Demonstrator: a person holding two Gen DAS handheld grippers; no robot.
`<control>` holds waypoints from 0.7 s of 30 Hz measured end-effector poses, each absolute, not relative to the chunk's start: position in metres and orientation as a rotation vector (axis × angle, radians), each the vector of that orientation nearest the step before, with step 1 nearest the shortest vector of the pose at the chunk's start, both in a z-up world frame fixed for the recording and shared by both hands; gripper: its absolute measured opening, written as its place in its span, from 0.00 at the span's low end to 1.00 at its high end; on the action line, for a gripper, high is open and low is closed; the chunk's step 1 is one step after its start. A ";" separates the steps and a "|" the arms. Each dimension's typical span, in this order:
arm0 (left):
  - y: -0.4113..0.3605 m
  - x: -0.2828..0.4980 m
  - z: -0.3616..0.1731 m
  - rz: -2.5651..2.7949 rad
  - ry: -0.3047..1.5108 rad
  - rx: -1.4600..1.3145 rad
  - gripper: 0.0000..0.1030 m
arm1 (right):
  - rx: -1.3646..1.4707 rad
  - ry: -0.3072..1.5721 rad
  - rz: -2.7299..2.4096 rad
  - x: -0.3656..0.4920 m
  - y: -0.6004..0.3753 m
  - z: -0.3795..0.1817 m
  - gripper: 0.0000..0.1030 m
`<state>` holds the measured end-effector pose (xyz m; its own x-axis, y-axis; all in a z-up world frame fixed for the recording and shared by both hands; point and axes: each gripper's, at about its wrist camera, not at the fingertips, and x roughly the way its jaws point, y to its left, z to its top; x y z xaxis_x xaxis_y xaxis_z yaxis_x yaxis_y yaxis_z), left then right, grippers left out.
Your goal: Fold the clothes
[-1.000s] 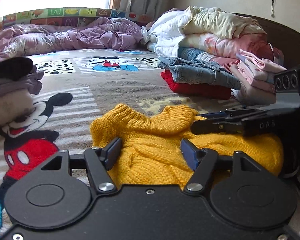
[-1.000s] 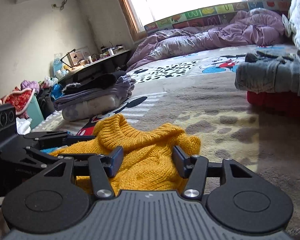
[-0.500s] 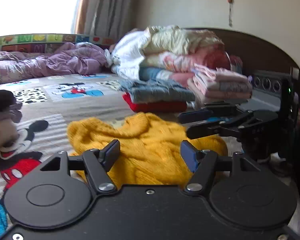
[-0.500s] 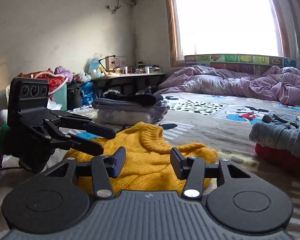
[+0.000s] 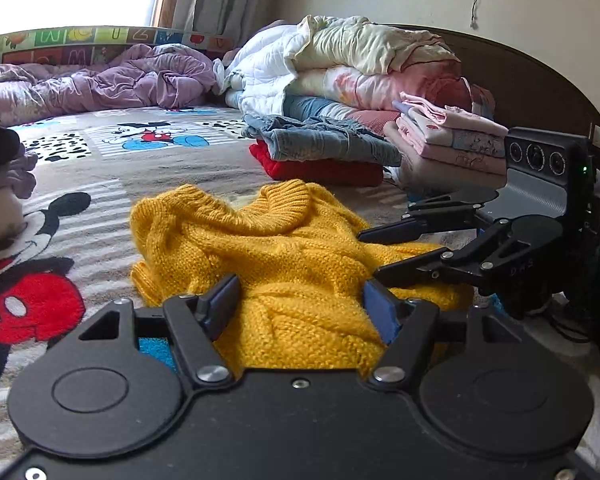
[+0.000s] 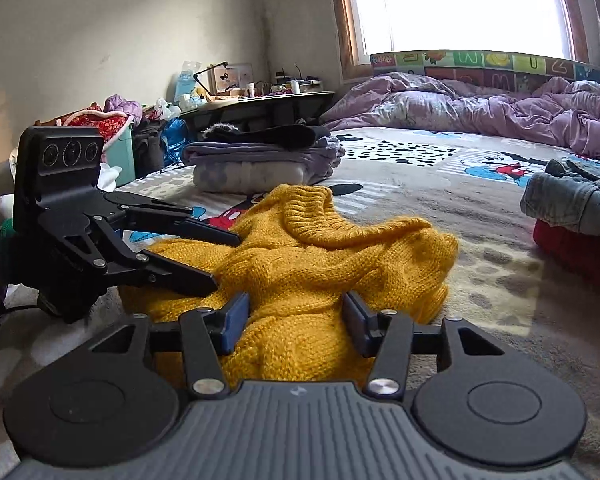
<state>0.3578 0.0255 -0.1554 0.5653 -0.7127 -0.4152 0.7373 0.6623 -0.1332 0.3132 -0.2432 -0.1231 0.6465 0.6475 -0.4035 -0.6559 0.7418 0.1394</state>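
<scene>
Your yellow sweater (image 5: 284,264) lies bunched straight ahead between both tools, left gripper (image 5: 300,308) and right gripper (image 6: 296,316) opening, neither pinching knit.

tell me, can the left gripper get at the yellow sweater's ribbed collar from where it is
Probably yes. The left gripper already has the yellow sweater bunched between its opening jaws, and the ribbed collar lies just ahead on top, uncovered. The right gripper sits off to the side.
</scene>
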 end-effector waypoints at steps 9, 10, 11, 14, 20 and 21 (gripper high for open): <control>0.040 0.352 -0.152 -0.847 0.423 0.008 0.71 | -0.050 0.426 0.633 0.292 -0.238 -0.112 0.52; 0.049 0.350 -0.148 -0.835 0.415 -0.056 0.71 | -0.023 0.420 0.615 0.288 -0.241 -0.109 0.53; 0.059 0.348 -0.143 -0.819 0.405 -0.122 0.71 | 0.039 0.418 0.599 0.285 -0.247 -0.107 0.55; 0.080 0.339 -0.135 -0.758 0.383 -0.291 0.75 | 0.230 0.431 0.536 0.279 -0.267 -0.105 0.64; 0.100 0.342 -0.158 -0.608 0.565 -0.594 0.77 | 0.585 0.518 0.449 0.279 -0.296 -0.124 0.69; 0.102 0.342 -0.163 -0.599 0.605 -0.639 0.77 | 0.633 0.528 0.441 0.279 -0.298 -0.127 0.70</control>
